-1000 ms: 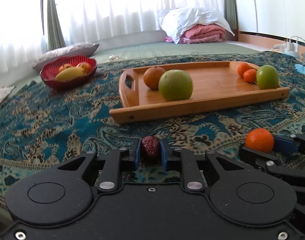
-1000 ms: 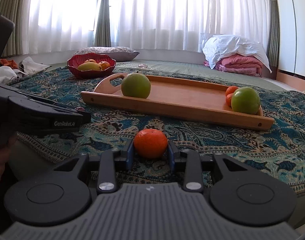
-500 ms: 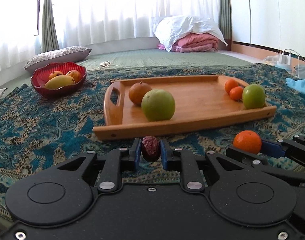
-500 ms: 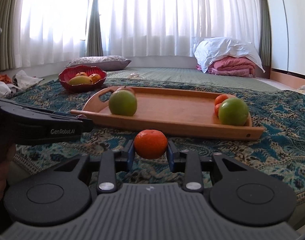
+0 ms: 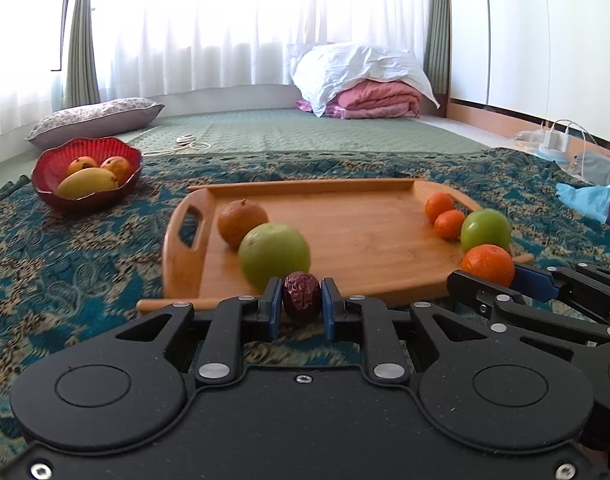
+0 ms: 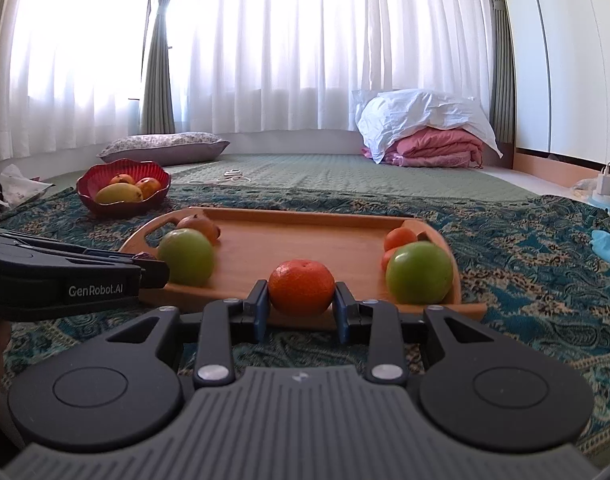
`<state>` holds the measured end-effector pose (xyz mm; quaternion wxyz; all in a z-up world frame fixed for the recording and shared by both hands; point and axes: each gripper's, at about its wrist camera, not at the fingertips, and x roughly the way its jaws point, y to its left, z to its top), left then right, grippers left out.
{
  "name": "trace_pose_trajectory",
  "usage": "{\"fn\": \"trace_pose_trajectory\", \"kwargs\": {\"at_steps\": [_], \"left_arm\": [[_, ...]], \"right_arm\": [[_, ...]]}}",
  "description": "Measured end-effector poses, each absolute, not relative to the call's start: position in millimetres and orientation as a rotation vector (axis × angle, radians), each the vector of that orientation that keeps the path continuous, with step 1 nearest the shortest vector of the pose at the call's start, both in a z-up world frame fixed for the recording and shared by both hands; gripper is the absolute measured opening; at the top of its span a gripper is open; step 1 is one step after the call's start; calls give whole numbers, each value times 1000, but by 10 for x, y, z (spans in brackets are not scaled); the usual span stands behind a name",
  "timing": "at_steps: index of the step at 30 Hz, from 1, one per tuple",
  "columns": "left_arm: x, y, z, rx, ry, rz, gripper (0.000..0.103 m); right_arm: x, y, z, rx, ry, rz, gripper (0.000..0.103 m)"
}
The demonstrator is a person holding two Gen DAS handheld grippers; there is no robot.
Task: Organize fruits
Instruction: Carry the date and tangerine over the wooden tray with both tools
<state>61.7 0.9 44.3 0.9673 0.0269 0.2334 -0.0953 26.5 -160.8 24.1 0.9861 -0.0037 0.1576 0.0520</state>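
The left gripper (image 5: 302,309) is clamped across a small wrinkled dark-red date (image 5: 302,297), probably light and soft, and the right gripper (image 6: 301,307) squeezes a round, firm orange tangerine (image 6: 301,288), both poised above the wooden tray's (image 6: 289,240) near edge.

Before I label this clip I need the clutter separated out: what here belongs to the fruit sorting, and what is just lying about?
Job: date in left gripper; tangerine in right gripper; tray with fruit; red bowl with mangoes.

Lying about: pillow; white bag; pink bedding; charger; blue cloth.
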Motion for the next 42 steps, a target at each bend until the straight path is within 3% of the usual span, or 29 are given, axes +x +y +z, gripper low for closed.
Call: {"fn": "trace_pose_trajectory", "kwargs": {"at_steps": [16, 42], "left_arm": [[1191, -258, 527, 31, 468, -227, 20], [2300, -363, 350, 22, 618, -171, 20]], "right_arm": [[843, -1792, 335, 16, 347, 71, 38], [1784, -1874, 294, 27, 477, 54, 38]]}}
